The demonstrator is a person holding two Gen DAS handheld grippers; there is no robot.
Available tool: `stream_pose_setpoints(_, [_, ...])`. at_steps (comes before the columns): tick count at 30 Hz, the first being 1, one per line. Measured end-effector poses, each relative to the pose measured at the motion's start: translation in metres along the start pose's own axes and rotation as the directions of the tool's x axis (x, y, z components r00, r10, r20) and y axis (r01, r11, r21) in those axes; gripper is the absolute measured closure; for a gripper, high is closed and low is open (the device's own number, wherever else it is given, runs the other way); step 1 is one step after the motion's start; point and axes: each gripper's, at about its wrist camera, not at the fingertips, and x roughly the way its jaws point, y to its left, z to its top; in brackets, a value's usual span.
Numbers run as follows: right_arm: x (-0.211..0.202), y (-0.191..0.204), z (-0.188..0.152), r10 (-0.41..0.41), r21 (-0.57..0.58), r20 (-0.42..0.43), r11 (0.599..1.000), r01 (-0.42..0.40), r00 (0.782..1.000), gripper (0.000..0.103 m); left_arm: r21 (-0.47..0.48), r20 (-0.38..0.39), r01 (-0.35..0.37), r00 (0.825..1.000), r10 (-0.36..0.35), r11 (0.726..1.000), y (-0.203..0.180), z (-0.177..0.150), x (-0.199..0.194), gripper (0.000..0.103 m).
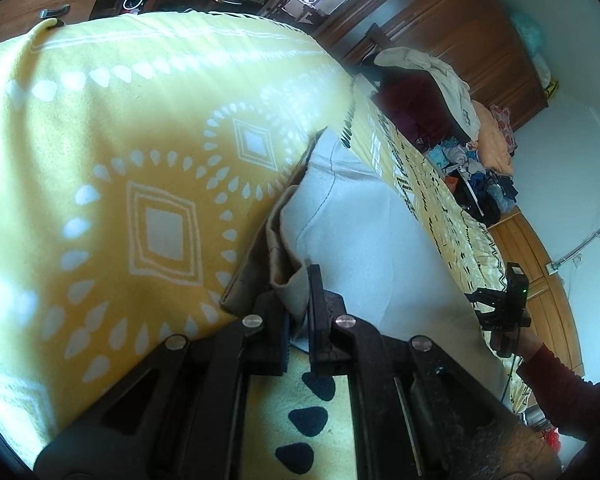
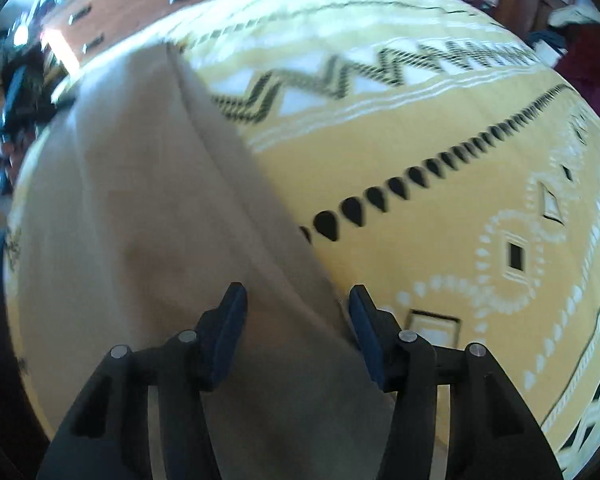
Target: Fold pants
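Note:
Pale beige pants [image 1: 360,232] lie flat on a yellow patterned bedspread [image 1: 100,140]. My left gripper [image 1: 296,300] is shut on a bunched fold at the pants' near edge, and cloth fills the narrow gap between its fingers. In the right wrist view the pants [image 2: 140,200] run from the upper left down to the bottom. My right gripper [image 2: 296,294] stands open, pointing steeply down, with the pants' right edge lying between its fingers. Neither pad presses the cloth. The right gripper [image 1: 500,304] also shows in the left wrist view, at the pants' far side.
The bedspread [image 2: 420,140] covers the whole bed. A heap of loose clothes [image 1: 460,152] sits at the bed's far end, with a wooden wardrobe [image 1: 440,20] behind it. Wooden drawers [image 2: 132,4] stand beyond the bed. A dark red sleeve [image 1: 548,364] reaches in at the right.

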Motion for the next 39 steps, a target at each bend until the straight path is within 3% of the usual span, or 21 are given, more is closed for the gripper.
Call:
stream_pose_setpoints(1, [0.005, 0.000, 0.002, 0.001, -0.013, -0.007, 1.000, -0.001, 1.000, 0.044, 0.001, 0.000, 0.000, 1.000, 0.000, 1.000, 0.000, 0.000, 0.000, 0.096])
stream_pose_setpoints(3, [0.004, 0.007, 0.005, -0.014, -0.034, 0.003, 0.999, 0.014, 1.000, 0.070, 0.002, 0.003, -0.001, 1.000, 0.001, 1.000, -0.001, 0.000, 0.001, 0.096])
stream_pose_setpoints(5, [0.003, 0.019, 0.005, -0.080, -0.084, 0.004, 0.993, 0.080, 0.997, 0.096, 0.007, 0.005, -0.005, 1.000, 0.005, 1.000, -0.003, 0.000, 0.001, 0.096])
stream_pose_setpoints(9, [-0.017, 0.001, 0.004, -0.127, -0.019, 0.081, 0.991, 0.129, 0.989, 0.100, 0.012, 0.009, -0.002, 1.000, 0.002, 1.000, -0.002, 0.000, 0.002, 0.096])
stream_pose_setpoints(11, [-0.010, -0.019, 0.004, -0.219, 0.023, 0.057, 0.976, 0.218, 0.974, 0.103, 0.017, 0.013, -0.005, 1.000, 0.004, 1.000, -0.001, -0.001, 0.003, 0.096])
stream_pose_setpoints(13, [0.000, -0.039, 0.000, -0.160, 0.101, 0.034, 0.983, 0.156, 0.987, 0.103, 0.019, 0.016, -0.008, 1.000, 0.007, 1.000, -0.002, -0.001, 0.003, 0.096])
stream_pose_setpoints(15, [-0.007, -0.036, -0.003, -0.167, 0.102, 0.074, 0.982, 0.159, 0.983, 0.103, 0.003, 0.010, -0.006, 1.000, 0.006, 1.000, -0.002, 0.001, 0.000, 0.095])
stream_pose_setpoints(16, [-0.018, -0.034, -0.005, -0.187, 0.129, 0.106, 0.977, 0.172, 0.977, 0.102, -0.008, 0.000, -0.005, 1.000, 0.005, 1.000, -0.002, 0.001, -0.003, 0.094])
stream_pose_setpoints(17, [-0.029, -0.034, -0.007, -0.225, 0.151, 0.135, 0.967, 0.205, 0.965, 0.086, -0.019, -0.007, -0.004, 1.000, 0.004, 1.000, -0.002, 0.001, -0.006, 0.090])
stream_pose_setpoints(19, [-0.052, -0.030, -0.012, -0.276, 0.212, 0.181, 0.948, 0.236, 0.944, 0.070, -0.063, 0.019, 0.017, 1.000, -0.016, 0.998, 0.000, 0.000, -0.022, 0.076])
stream_pose_setpoints(21, [-0.070, -0.018, -0.023, -0.290, 0.273, 0.222, 0.935, 0.226, 0.931, 0.068, -0.098, 0.055, 0.040, 0.998, -0.035, 0.994, 0.003, -0.005, -0.035, 0.056])
stream_pose_setpoints(24, [-0.079, 0.025, -0.040, -0.297, 0.243, 0.212, 0.939, 0.244, 0.931, 0.065, -0.112, 0.061, 0.057, 0.997, -0.050, 0.992, -0.001, -0.013, -0.045, 0.045])
stream_pose_setpoints(26, [-0.075, 0.059, -0.046, -0.291, 0.211, 0.198, 0.945, 0.250, 0.936, 0.054, -0.121, 0.043, 0.068, 0.997, -0.063, 0.990, -0.001, -0.017, -0.043, 0.045])
stream_pose_setpoints(31, [-0.072, 0.122, -0.057, -0.227, 0.281, 0.234, 0.947, 0.158, 0.946, 0.053, -0.158, 0.018, 0.059, 0.998, -0.056, 0.986, 0.004, -0.021, -0.036, 0.045])
stream_pose_setpoints(35, [-0.071, 0.150, -0.055, -0.204, 0.330, 0.246, 0.937, 0.116, 0.948, 0.048, -0.104, -0.065, 0.026, 0.997, -0.033, 0.994, -0.005, -0.014, -0.019, 0.045])
stream_pose_setpoints(39, [-0.071, 0.168, -0.050, -0.202, 0.341, 0.250, 0.934, 0.109, 0.947, 0.042, -0.131, -0.051, 0.051, 0.997, -0.058, 0.990, 0.002, -0.005, -0.008, 0.045])
